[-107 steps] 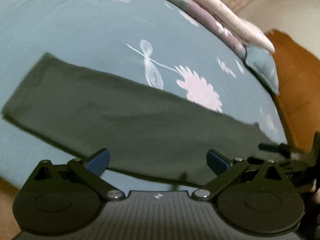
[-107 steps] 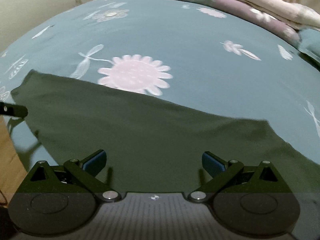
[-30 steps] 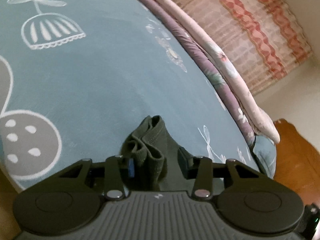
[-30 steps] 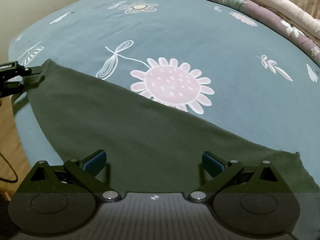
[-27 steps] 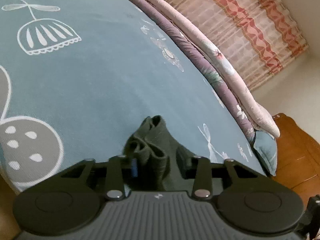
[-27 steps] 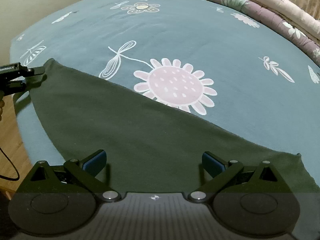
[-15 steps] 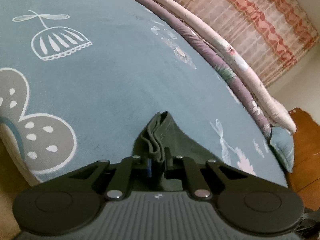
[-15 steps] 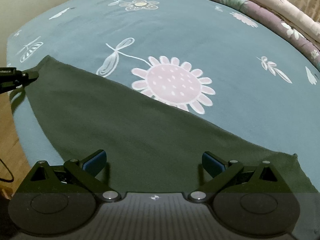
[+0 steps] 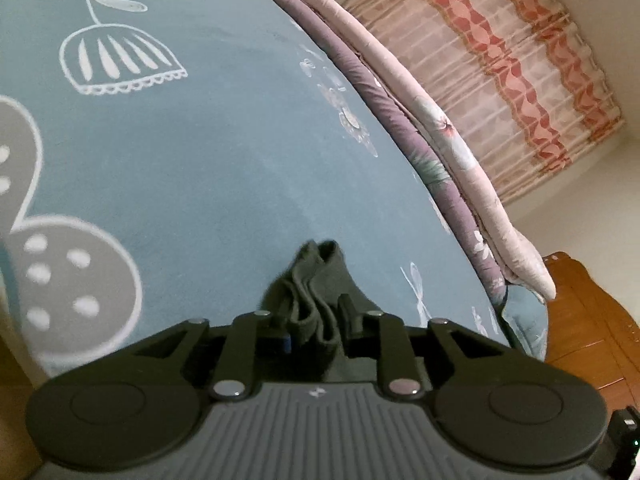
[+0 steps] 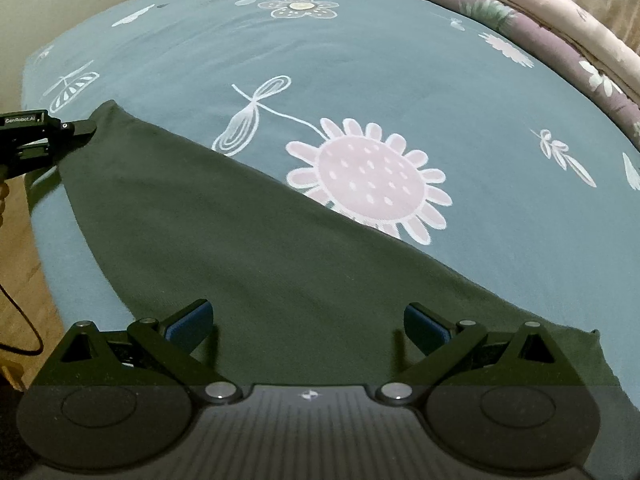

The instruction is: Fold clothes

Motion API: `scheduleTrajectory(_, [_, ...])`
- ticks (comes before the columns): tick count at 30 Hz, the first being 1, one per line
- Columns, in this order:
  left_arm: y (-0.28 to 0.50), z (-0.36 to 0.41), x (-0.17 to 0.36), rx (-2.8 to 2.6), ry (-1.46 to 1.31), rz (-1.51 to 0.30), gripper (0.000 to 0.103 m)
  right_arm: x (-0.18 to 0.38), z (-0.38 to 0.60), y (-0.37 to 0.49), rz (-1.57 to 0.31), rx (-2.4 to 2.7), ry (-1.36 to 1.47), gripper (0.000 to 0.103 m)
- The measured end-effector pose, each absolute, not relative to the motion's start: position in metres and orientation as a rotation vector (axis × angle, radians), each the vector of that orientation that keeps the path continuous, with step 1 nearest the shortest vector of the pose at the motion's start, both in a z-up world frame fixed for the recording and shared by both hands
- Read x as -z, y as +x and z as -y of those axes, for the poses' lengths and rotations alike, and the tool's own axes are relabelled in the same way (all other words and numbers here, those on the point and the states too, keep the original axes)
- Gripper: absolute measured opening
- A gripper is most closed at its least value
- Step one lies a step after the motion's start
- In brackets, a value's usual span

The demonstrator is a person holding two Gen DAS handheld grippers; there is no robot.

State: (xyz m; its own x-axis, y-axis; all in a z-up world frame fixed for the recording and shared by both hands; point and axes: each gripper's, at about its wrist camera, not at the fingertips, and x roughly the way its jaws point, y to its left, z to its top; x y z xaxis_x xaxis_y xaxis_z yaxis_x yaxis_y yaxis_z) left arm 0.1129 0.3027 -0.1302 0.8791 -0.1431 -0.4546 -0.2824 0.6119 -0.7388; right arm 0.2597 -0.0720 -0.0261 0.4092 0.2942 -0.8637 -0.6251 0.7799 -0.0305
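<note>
lying flat, dark green garment point(image 10: 248, 240), one corner bunched.

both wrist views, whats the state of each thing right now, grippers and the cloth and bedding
left gripper: shut on the dark green garment, pinching its bunched end
right gripper: open, jaws wide apart over the garment, holding nothing
dark green garment: spread flat on the bed, one end gathered at the left gripper
bedsheet: smooth, laid flat
folded quilts: stacked along the far edge of the bed
</note>
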Motion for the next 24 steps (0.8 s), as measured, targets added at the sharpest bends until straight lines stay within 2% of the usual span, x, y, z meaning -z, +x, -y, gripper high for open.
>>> scheduleTrajectory(7, [0.126, -0.300, 0.127, -0.058, -0.831, -0.493, 0.030, 0.026, 0.066, 0.264, -0.999, -0.611, -0.398, 0.103])
scheduleTrajectory(12, [0.123, -0.296, 0.129, -0.062, -0.836, -0.466, 0.029, 0.023, 0.059, 0.261, -0.988, -0.644, -0.412, 0.103])
scheduleTrajectory(14, [0.123, -0.297, 0.129, -0.077, -0.848, -0.475, 0.017, 0.024, 0.058, 0.260, -0.993, -0.649, -0.408, 0.103])
scheduleTrajectory(15, [0.123, -0.298, 0.129, -0.085, -0.856, -0.482, 0.013, 0.025, 0.058, 0.261, -0.996, -0.644, -0.410, 0.103])
scheduleTrajectory(20, [0.128, -0.293, 0.116, -0.139, -0.804, -0.548, 0.008, 0.024, 0.058, 0.262, -0.998, -0.646, -0.397, 0.103])
scheduleTrajectory(24, [0.131, -0.290, 0.101, -0.146, -0.759, -0.573, 0.008, 0.022, 0.056, 0.276, -1.048, -0.730, -0.241, 0.103])
